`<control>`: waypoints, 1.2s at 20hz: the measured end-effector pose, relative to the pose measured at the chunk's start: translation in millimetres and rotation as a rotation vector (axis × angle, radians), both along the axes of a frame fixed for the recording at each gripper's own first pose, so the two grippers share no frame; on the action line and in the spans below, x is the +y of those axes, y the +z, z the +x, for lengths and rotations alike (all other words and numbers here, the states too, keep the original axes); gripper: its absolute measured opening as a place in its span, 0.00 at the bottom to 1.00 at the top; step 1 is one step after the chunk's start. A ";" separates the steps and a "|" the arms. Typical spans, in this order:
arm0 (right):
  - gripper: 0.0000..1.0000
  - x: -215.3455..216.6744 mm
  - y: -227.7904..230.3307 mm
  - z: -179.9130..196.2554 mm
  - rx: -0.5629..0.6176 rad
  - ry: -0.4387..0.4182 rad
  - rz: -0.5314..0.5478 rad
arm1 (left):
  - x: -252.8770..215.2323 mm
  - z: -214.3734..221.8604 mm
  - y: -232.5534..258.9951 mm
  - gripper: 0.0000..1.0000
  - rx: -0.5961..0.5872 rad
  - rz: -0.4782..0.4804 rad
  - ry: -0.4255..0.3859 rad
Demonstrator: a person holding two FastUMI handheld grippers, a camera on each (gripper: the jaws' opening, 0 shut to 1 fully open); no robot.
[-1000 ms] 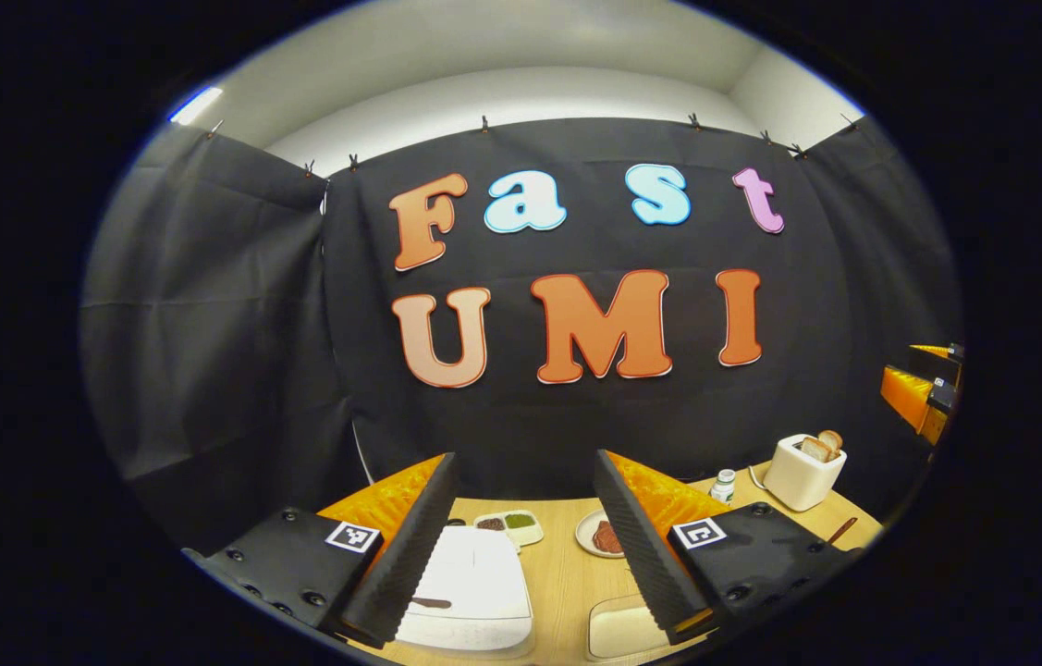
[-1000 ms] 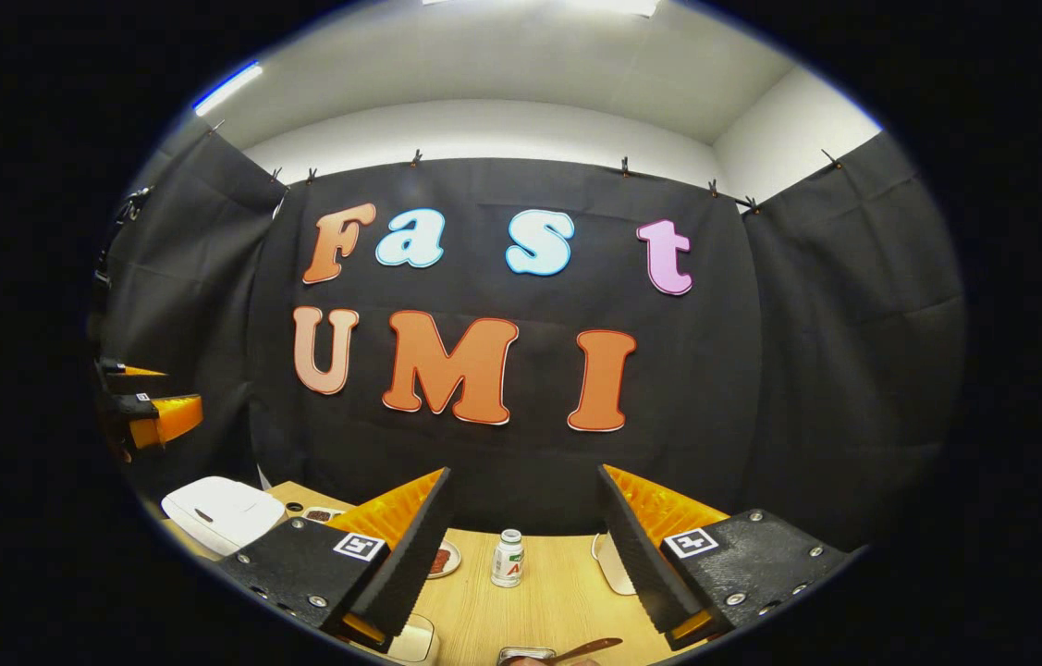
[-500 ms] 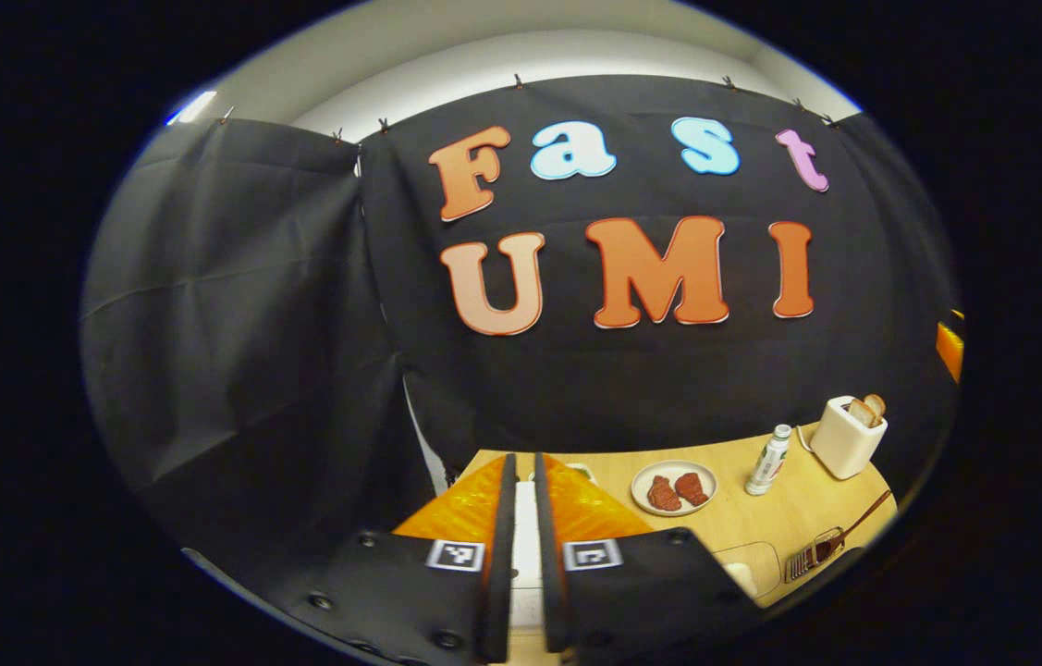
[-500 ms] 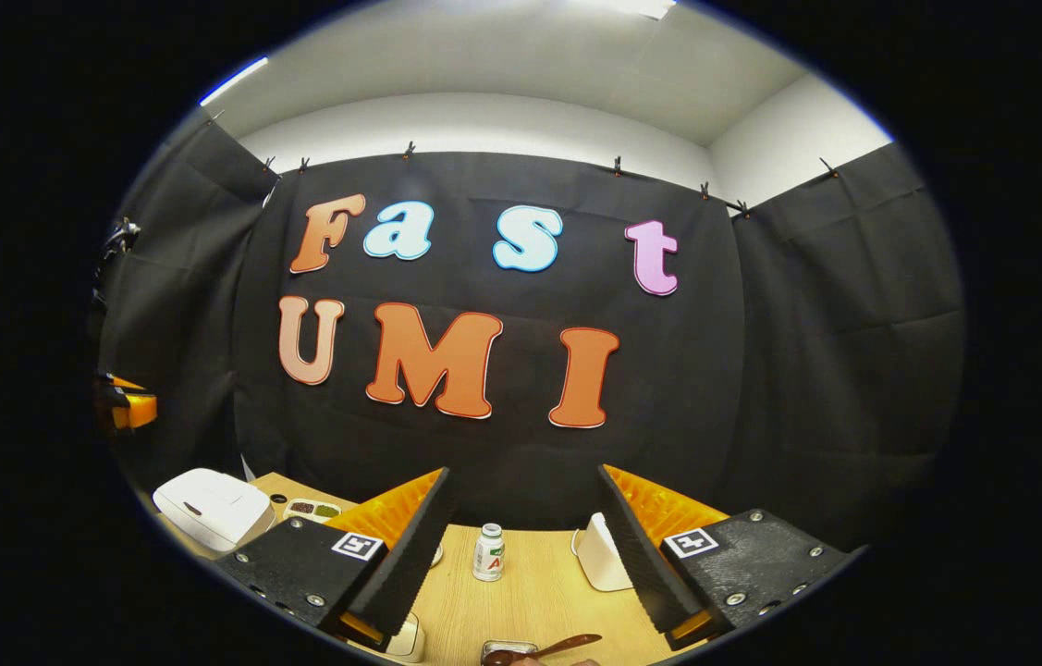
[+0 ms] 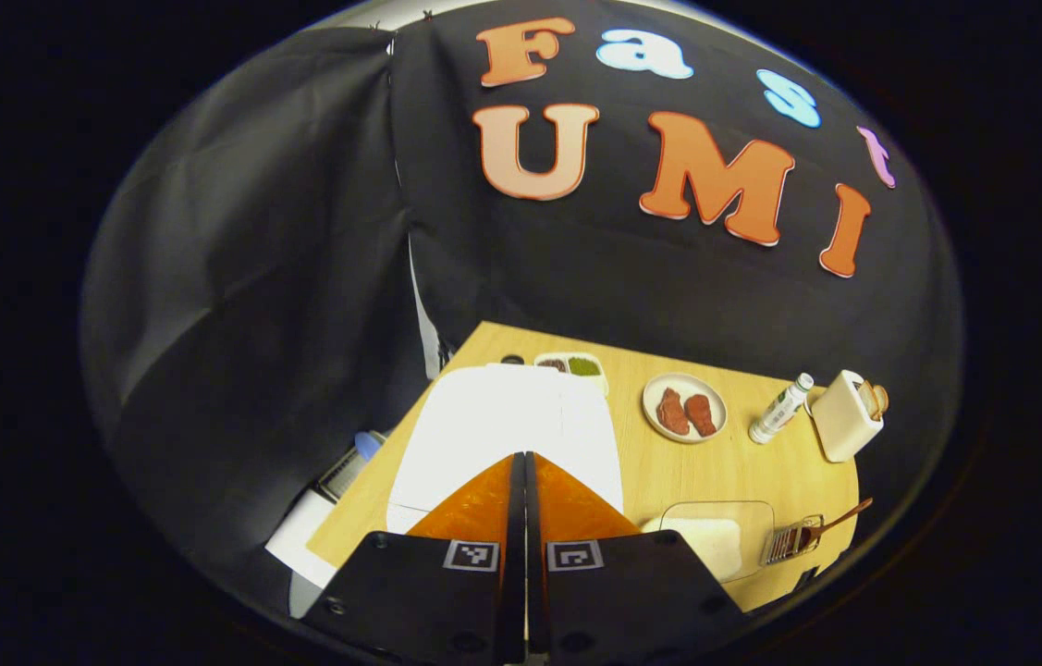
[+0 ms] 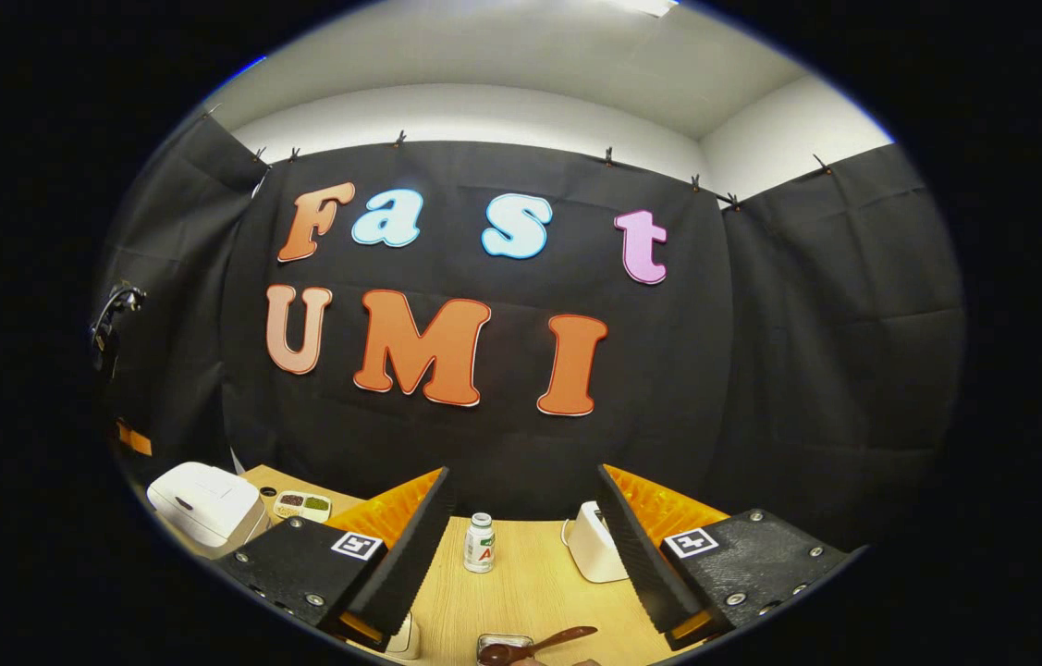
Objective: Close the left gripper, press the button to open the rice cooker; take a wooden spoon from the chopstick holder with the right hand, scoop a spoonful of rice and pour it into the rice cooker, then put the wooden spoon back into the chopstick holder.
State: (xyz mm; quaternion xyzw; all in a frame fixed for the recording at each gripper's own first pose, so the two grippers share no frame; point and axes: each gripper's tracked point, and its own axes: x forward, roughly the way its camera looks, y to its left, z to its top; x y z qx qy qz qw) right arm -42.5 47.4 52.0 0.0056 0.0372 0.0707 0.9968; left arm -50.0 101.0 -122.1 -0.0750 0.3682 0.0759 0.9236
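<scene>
The white rice cooker stands closed at the table's left end. My left gripper is shut with nothing between its fingers and points down over the cooker's lid. Whether it touches the lid I cannot tell. A wooden spoon leans out of the chopstick holder, beside a clear container of rice. My right gripper stands open and empty above the table. The spoon and holder lie just below it, and the cooker is far to its left.
On the wooden table stand a plate with two pieces of meat, a small bottle, a white toaster with bread and a two-part dish. The black cloth wall closes off the back and left.
My left gripper went from open to shut and tipped down toward the rice cooker. The right gripper stayed open and shifted slightly.
</scene>
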 end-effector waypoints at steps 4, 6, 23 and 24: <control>0.95 6.5 -14.1 -7.4 0.044 -0.004 0.021 | -0.1 1.2 -40.0 0.06 0.127 -0.071 -0.004; 0.95 4.0 -18.9 -11.9 0.053 -0.020 0.006 | 1.0 6.3 -53.4 0.06 0.174 -0.118 0.002; 0.95 -24.2 -51.1 -28.2 0.138 -0.151 -0.012 | 14.6 12.3 -106.4 0.06 0.311 -0.218 0.013; 0.95 -26.2 -53.3 -28.8 0.145 -0.151 -0.013 | 15.7 16.6 -95.4 0.06 0.269 -0.194 0.012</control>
